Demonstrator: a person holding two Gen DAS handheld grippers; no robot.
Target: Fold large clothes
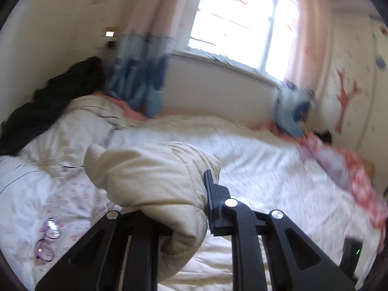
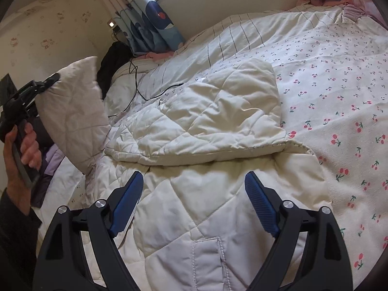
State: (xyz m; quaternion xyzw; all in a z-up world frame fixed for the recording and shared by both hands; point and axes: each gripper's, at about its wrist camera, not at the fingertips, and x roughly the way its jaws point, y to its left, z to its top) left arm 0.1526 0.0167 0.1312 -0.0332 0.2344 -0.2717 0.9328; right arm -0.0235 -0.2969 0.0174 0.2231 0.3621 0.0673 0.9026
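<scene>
Our left gripper (image 2: pixel 52 78) is clamped on a sleeve (image 2: pixel 72 114) of the cream quilted jacket (image 2: pixel 218 111), which lies on the bed (image 2: pixel 339 72). The right gripper (image 2: pixel 194 194) hovers above it, jaws wide and empty. We judge it soft, puffy and light, best taken at seams.

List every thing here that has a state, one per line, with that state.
left gripper: shut on the sleeve, lifted.
right gripper: open, empty, over the jacket.
sleeve: raised off the bed.
quilted jacket: spread on bed, partly folded.
curtains: drawn apart.
glasses: lying on the bedsheet.
</scene>
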